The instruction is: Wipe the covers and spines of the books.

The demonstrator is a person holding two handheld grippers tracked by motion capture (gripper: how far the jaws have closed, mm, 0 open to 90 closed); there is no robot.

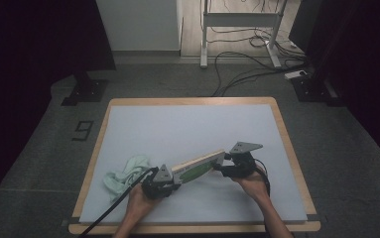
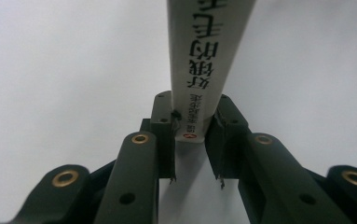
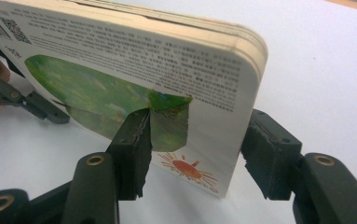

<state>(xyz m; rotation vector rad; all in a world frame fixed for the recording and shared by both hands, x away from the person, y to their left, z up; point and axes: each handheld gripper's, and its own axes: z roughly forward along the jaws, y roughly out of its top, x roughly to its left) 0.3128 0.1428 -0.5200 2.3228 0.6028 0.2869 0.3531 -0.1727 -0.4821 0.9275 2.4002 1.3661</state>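
The stiff, light board book (image 1: 197, 167) is clamped at its spine end by the left tool (image 2: 190, 135), while the right tool (image 3: 192, 154) apparently grips the opposite corner.

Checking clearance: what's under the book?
The book hangs tilted between both tongs; under it lies bare white mat. The strip directly below its lower edge is hidden.

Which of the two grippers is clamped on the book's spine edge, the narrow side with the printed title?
The left gripper: its jaws pinch the book across the narrow spine. The right gripper straddles the corner showing the green picture cover.
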